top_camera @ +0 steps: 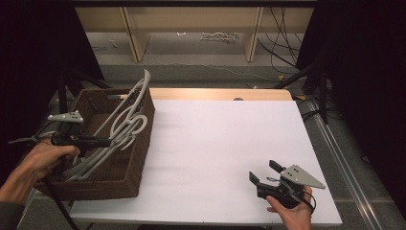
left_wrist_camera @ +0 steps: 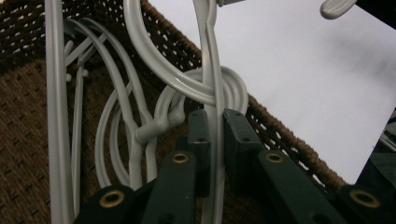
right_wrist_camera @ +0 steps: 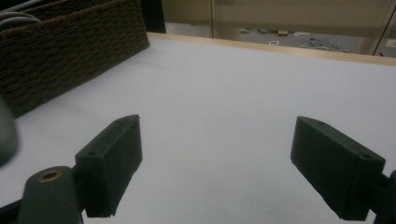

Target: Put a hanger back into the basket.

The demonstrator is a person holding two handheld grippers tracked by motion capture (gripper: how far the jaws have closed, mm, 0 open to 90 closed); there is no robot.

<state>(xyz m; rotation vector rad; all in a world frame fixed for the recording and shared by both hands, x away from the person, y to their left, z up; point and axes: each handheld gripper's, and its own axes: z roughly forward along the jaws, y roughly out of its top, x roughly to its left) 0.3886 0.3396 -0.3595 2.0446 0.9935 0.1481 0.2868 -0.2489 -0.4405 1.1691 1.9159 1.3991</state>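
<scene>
Hangers [top_camera: 125, 125], a tangle of pale grey ones, sit in the brown wicker basket [top_camera: 135, 163] at nine o'clock on the white desk [top_camera: 225, 153], hooks poking over its rim. Left gripper [left_wrist_camera: 212, 135] is in the basket, jaws pinched tight on one hanger's thin bar. Right gripper [top_camera: 264, 171] hovers at five o'clock, jaws spread wide, nothing between them.

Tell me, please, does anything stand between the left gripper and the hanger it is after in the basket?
Nothing does: the left gripper is already shut on a grey hanger, though that hanger is interlocked with others in the wicker basket.
</scene>
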